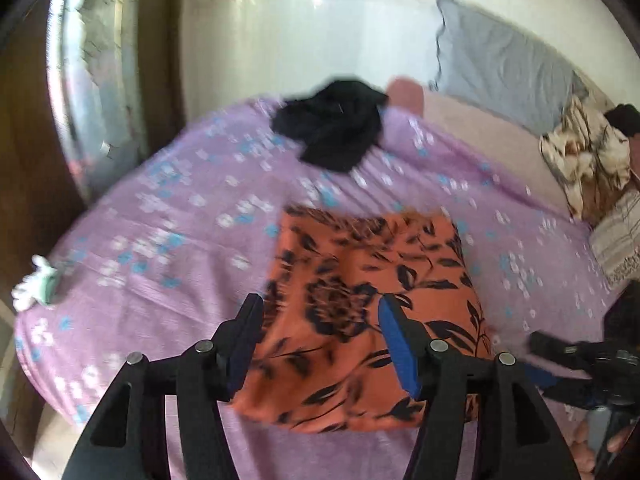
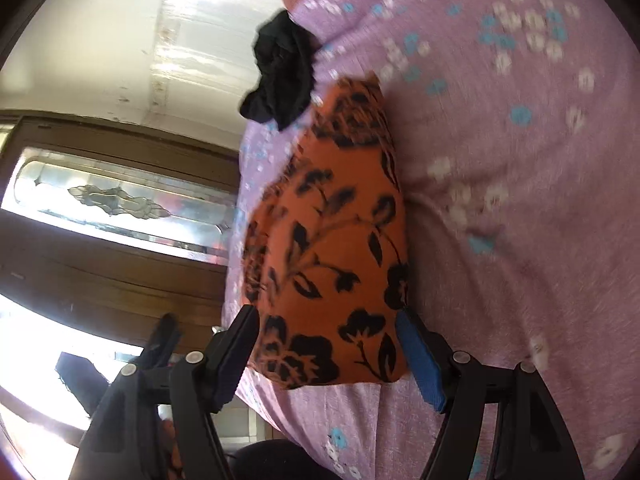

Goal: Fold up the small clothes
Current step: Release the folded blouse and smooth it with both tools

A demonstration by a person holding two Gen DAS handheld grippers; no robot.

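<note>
**Orange floral garment lies folded on a lilac bed, both tools spread above it**

A bed (image 1: 168,208) covered in a lilac sheet printed with small white and blue flowers fills most of both wrist views. At its far side, a grey pillow (image 1: 500,60) leans against a pale wall, with a cream patterned cloth (image 1: 580,152) bunched near it at the right edge of the left wrist view. Dark wooden furniture with a glass panel (image 2: 120,200) stands beyond the bed's edge in the right wrist view.

Near the middle of the sheet lies the orange garment (image 1: 360,292), printed with black flowers and leaves, folded into a flat, roughly rectangular packet that rests directly on the bed. Further back, apart from it in the left wrist view, a black garment (image 1: 332,132) sits in a crumpled heap near the bed's far edge. A small white and pale green item (image 1: 36,284) lies at the bed's left edge, too blurred to identify.

The left tool (image 1: 320,316) hangs over the near part of the orange garment with its fingers spread; nothing is pinched between them. The right tool (image 2: 328,332) is likewise spread wide, its fingers framing a near corner of the orange garment (image 2: 328,240) without gripping it. Both views are motion-blurred.
</note>
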